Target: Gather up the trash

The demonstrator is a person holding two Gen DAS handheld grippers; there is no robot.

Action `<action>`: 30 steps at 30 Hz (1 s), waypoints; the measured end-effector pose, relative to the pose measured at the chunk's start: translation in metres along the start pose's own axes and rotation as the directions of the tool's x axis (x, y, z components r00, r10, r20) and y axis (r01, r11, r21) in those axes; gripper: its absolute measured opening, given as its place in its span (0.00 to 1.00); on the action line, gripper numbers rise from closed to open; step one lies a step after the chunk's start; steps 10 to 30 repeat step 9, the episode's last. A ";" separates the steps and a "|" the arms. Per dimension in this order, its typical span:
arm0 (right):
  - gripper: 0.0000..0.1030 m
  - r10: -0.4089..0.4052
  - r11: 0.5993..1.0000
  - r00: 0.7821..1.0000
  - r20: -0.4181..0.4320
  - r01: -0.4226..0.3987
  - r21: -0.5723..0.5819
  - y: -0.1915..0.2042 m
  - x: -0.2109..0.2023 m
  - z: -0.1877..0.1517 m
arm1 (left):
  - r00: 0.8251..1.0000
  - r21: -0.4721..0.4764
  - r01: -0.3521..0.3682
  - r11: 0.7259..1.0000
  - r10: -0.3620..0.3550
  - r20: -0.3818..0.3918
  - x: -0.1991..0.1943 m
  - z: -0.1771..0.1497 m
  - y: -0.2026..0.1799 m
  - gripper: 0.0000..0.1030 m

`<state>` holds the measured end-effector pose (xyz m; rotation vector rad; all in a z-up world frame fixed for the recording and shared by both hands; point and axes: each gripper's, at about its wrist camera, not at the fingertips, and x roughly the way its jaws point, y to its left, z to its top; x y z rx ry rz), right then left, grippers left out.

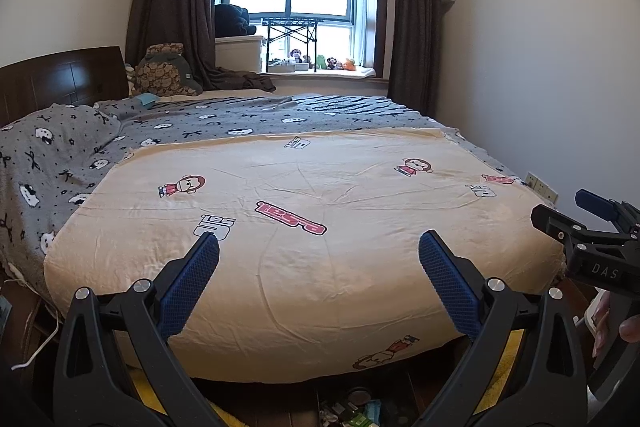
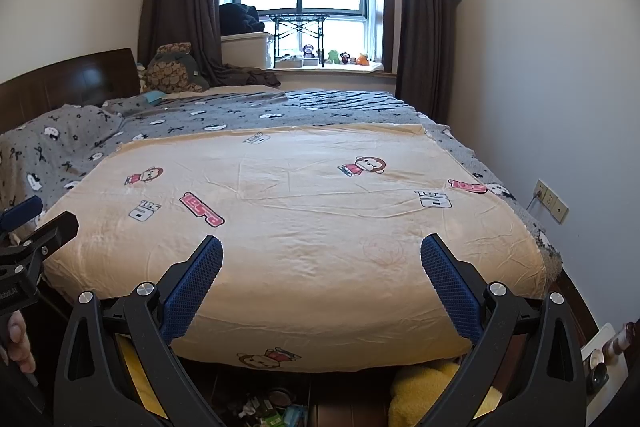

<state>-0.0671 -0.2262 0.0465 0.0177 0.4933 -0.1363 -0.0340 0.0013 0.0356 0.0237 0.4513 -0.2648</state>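
Trash (image 1: 352,411) lies in a small heap on the dark floor (image 2: 340,399) just below the foot of the bed (image 1: 312,267). Left gripper (image 1: 319,247) and right gripper (image 2: 321,249) hang side by side above it, fingers spread wide and holding nothing.

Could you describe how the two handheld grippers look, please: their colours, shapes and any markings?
Both look alike. The left gripper and right gripper have black angular frames with silver round bolts, and two flat fingers covered in blue textured pads. The right gripper's body shows white letters "DAS" in the left wrist view.
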 end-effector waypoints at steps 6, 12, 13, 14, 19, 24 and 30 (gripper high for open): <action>0.97 -0.002 1.000 1.000 -0.002 0.002 0.001 0.000 0.000 0.000 | 1.000 -0.021 0.005 1.000 -0.005 -0.014 0.003 0.001 0.002 0.92; 0.97 -0.001 1.000 1.000 -0.001 0.001 0.001 0.000 0.000 0.000 | 1.000 -0.018 -0.003 1.000 0.003 -0.014 0.003 0.000 0.002 0.92; 0.97 -0.001 1.000 1.000 -0.001 0.001 0.001 0.000 0.000 0.000 | 1.000 -0.018 -0.003 1.000 0.003 -0.014 0.003 0.000 0.002 0.92; 0.97 -0.001 1.000 1.000 -0.001 0.001 0.001 0.000 0.000 0.000 | 1.000 -0.018 -0.003 1.000 0.003 -0.014 0.003 0.000 0.002 0.92; 0.97 -0.001 1.000 1.000 -0.001 0.001 0.001 0.000 0.000 0.000 | 1.000 -0.018 -0.003 1.000 0.003 -0.014 0.003 0.000 0.002 0.92; 0.97 -0.001 1.000 1.000 -0.001 0.001 0.001 0.000 0.000 0.000 | 1.000 -0.018 -0.003 1.000 0.003 -0.014 0.003 0.000 0.002 0.92; 0.97 -0.001 1.000 1.000 -0.001 0.001 0.001 0.000 0.000 0.000 | 1.000 -0.018 -0.003 1.000 0.003 -0.014 0.003 0.000 0.002 0.92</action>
